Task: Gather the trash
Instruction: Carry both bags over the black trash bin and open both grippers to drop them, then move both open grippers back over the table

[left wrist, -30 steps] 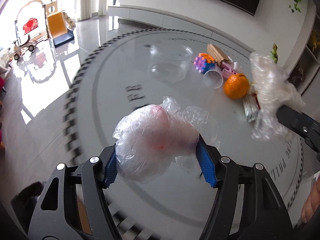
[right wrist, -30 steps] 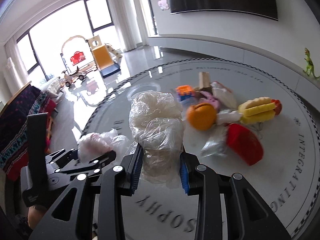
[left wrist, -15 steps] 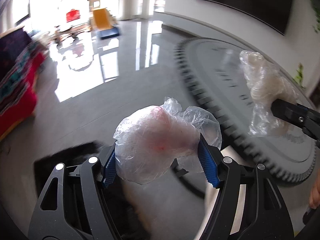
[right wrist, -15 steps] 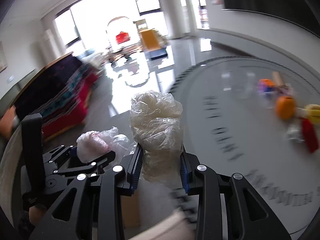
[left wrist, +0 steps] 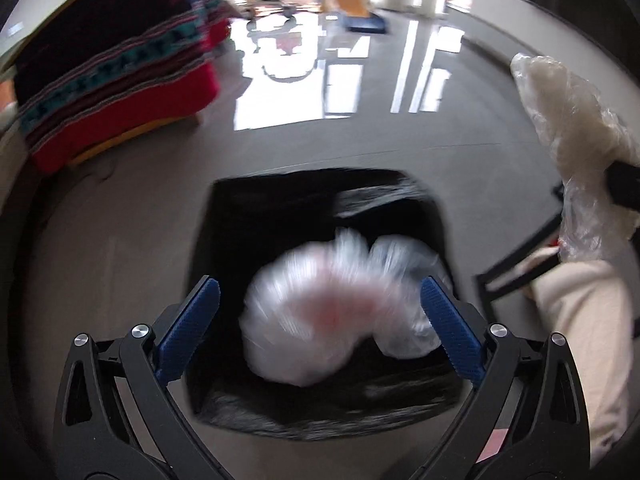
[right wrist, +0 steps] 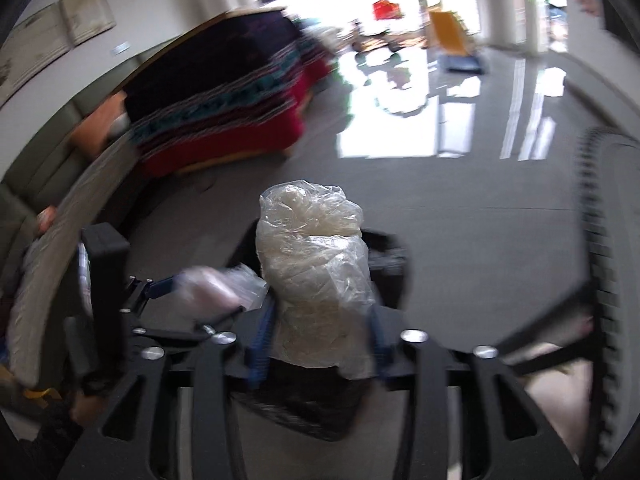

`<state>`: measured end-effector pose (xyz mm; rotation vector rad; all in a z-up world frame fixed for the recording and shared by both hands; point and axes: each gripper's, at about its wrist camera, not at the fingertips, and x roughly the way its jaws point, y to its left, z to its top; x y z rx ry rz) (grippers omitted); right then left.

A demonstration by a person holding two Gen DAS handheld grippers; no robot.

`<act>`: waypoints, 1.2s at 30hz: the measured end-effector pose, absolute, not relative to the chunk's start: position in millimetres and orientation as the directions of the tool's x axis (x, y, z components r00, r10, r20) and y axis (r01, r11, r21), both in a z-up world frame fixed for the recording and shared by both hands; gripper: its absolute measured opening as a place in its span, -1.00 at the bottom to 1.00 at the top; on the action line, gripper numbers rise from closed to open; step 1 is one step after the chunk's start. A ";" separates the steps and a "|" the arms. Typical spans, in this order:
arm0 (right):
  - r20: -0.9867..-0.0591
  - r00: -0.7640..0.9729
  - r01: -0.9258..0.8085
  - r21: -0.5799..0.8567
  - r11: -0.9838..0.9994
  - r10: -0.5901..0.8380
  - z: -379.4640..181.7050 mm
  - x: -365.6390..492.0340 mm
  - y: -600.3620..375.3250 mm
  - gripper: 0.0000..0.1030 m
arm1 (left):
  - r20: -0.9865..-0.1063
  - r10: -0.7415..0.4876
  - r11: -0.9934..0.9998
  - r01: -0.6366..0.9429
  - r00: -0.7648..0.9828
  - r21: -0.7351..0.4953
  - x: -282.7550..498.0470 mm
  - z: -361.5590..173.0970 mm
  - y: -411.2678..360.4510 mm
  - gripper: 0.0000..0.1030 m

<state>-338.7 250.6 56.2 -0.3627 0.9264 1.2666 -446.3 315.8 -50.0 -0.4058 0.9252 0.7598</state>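
My left gripper (left wrist: pixel 320 284) hangs over a black-lined trash bin (left wrist: pixel 280 208), its jaws opening wide. A clear plastic bag with a pink tint (left wrist: pixel 312 328) is blurred and loose between the blue pads (left wrist: pixel 188 332), free of both, over the bin's mouth. My right gripper (right wrist: pixel 320 332) is beside it, over the same bin (right wrist: pixel 388 248), and its jaws are opening too. A crumpled whitish plastic bag (right wrist: pixel 316 272) still stands between its pads, with a small gap on the left. In the left wrist view that whitish bag (left wrist: pixel 572 120) shows at the right edge.
A sofa under a red and dark striped blanket (left wrist: pixel 112 80) stands to the left on the glossy grey floor. The round table's patterned edge (right wrist: pixel 600 220) lies to the right. A person's pale-clad limb (left wrist: pixel 580 340) and a black chair frame (left wrist: pixel 520 252) are close by the bin.
Both grippers swung left from above the table to over the black bin. The left jaws sprang wide and let go of the pinkish bag. The right jaws widened around the whitish bag.
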 end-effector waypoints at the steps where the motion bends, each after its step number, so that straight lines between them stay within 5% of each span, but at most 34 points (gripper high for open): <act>1: -0.751 0.025 -0.922 0.238 0.305 0.660 58.4 -345.1 255.3 0.35 | -0.837 0.415 0.664 -0.747 0.356 0.012 -451.5 -53.3 318.7 0.88; 19: -0.713 0.059 -0.901 0.263 0.345 0.699 63.0 -326.0 236.7 0.35 | -0.830 0.349 0.709 -0.702 0.435 -0.070 -430.3 -41.5 303.0 0.88; 36: -0.653 0.352 -0.698 0.293 0.653 0.670 88.5 -182.4 89.1 0.35 | -0.764 0.218 0.926 -0.375 0.607 -0.033 -252.8 26.1 213.2 0.88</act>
